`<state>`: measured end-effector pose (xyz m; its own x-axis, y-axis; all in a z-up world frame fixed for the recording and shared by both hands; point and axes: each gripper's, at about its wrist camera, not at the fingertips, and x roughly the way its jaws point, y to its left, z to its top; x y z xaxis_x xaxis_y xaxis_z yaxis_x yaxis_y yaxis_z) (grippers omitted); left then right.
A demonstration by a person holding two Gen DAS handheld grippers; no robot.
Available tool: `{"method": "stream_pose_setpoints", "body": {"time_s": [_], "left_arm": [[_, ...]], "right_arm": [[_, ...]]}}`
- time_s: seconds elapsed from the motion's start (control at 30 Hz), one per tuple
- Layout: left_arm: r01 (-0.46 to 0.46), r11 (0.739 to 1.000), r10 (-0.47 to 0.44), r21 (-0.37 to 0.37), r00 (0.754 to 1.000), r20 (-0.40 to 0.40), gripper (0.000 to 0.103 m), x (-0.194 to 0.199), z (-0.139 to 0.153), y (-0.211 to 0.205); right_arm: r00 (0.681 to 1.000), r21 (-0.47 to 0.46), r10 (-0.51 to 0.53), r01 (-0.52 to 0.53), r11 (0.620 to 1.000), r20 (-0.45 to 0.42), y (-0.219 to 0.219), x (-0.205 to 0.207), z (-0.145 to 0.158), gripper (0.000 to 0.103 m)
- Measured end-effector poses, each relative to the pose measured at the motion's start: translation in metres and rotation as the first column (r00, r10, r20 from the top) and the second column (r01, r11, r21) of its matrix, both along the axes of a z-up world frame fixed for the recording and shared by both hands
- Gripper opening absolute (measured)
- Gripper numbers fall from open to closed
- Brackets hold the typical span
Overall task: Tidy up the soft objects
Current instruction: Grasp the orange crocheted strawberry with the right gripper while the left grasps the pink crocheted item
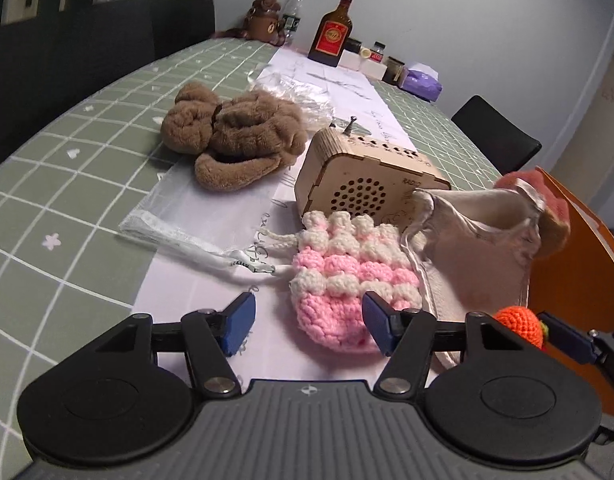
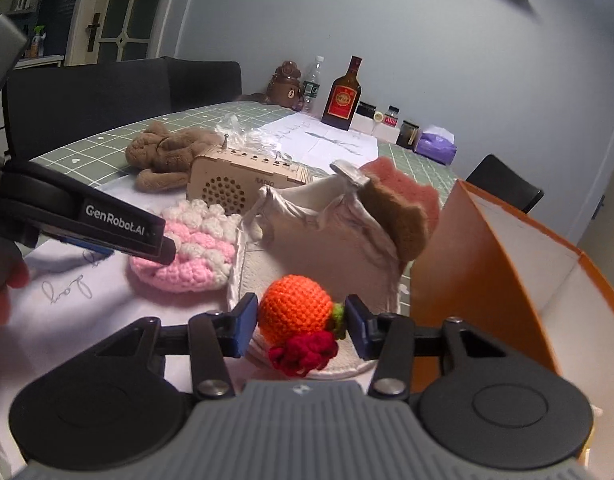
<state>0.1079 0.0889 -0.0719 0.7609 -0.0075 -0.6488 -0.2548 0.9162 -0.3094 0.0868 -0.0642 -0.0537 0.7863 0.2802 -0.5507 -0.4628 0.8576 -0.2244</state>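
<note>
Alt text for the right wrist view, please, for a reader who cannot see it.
The right gripper has its blue pads around an orange crocheted ball, with an open orange box to the right. Behind lie a pink and white crocheted pouch, a white cloth bag and a wooden radio.

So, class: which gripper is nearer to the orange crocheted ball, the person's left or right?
Right. The right gripper has the orange crocheted ball between its fingers; whether the pads press it is unclear. The left gripper sits off to the side, over the pink and white crocheted pouch.
</note>
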Motion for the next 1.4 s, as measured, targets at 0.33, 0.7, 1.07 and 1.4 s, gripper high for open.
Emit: {"method": "stream_pose_setpoints", "body": {"time_s": [0.33,0.7,1.07,1.4], "left_arm": [[0.024,0.997,-0.026,0.078,1.0,0.015,0.064,0.009,-0.002,-0.02],[0.046,0.991,-0.053,0.124,0.997,0.057,0.018,-0.006,0.005,-0.032],[0.146,0.979,-0.149,0.142,0.989,0.007,0.017,-0.083,0.026,-0.024],[0.2,0.972,-0.199,0.12,0.98,-0.025,0.035,-0.115,0.015,-0.031]], "right_arm": [[0.997,0.047,-0.013,0.017,0.999,-0.079,0.003,0.014,-0.016,0.047],[0.987,0.111,-0.005,0.024,0.994,-0.162,-0.007,0.02,-0.018,0.046],[0.979,0.194,0.096,-0.061,0.979,-0.178,-0.015,-0.026,0.0,0.046],[0.98,0.154,0.106,-0.079,0.985,-0.169,-0.018,-0.064,-0.005,0.046]]}}
